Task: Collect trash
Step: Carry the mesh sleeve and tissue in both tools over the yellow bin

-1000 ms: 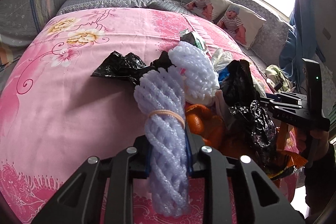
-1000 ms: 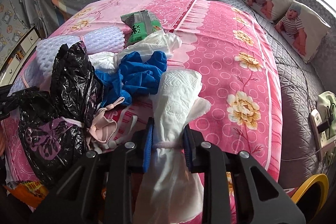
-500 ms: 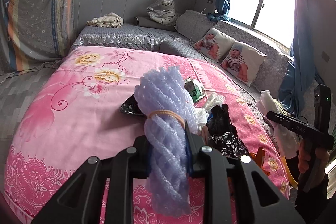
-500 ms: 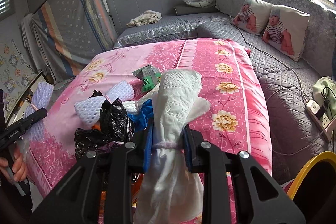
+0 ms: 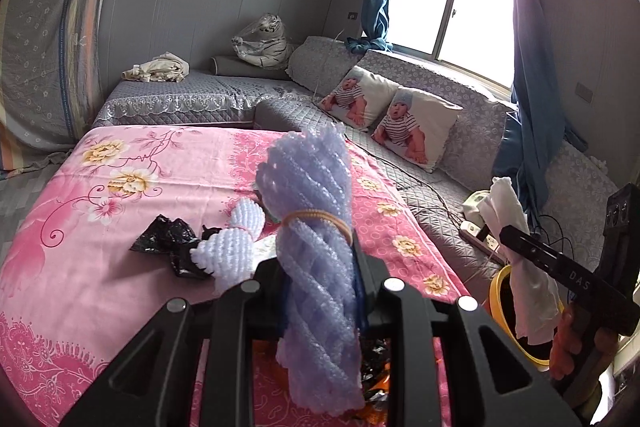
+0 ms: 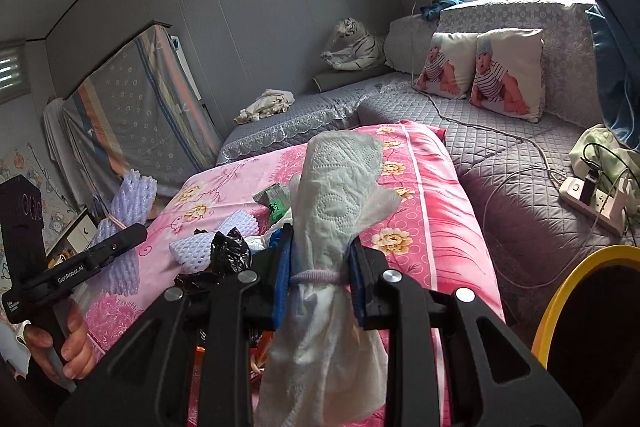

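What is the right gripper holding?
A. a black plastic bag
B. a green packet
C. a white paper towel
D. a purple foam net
C. The right gripper is shut on a white paper towel bound with a band; the purple foam net is in the left gripper.

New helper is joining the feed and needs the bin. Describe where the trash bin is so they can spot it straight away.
Start at the pink flowered bedspread. Off its near right corner, on the floor below the grey quilted couch, stands the round yellow-rimmed trash bin. Its bright yellow ring around a dark inside sets it apart from the white power strip and cables nearby.
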A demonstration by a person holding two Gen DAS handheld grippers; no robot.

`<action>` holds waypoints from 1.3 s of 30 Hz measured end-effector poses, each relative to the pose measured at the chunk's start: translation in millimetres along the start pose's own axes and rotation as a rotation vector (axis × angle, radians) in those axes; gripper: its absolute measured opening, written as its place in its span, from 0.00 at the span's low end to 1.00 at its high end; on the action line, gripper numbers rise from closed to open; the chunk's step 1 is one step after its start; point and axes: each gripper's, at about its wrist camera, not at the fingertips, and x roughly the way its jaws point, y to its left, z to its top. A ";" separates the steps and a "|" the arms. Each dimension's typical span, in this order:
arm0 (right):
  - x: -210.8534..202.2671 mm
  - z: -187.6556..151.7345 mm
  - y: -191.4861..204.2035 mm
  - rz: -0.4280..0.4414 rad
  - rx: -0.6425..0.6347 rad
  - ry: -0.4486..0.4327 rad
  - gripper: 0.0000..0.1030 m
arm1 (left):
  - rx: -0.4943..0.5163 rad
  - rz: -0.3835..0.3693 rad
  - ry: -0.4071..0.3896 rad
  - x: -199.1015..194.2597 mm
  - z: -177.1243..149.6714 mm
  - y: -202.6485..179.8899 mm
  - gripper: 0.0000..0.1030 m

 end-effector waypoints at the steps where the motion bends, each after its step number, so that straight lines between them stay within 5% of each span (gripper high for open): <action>1: -4.8 0.9 -5.3 -0.011 0.002 -0.007 0.23 | 0.009 -0.015 0.006 4.7 0.5 -8.7 0.22; 13: -69.1 6.8 -85.0 -0.179 0.109 -0.154 0.23 | 0.106 -0.156 0.078 63.1 3.3 -101.6 0.22; 26: -131.7 -2.1 -152.9 -0.452 0.184 -0.276 0.23 | 0.169 -0.347 0.169 120.5 -8.5 -197.6 0.22; 39: -152.8 -17.5 -210.2 -0.626 0.281 -0.246 0.24 | 0.264 -0.542 0.280 158.5 -42.3 -292.7 0.22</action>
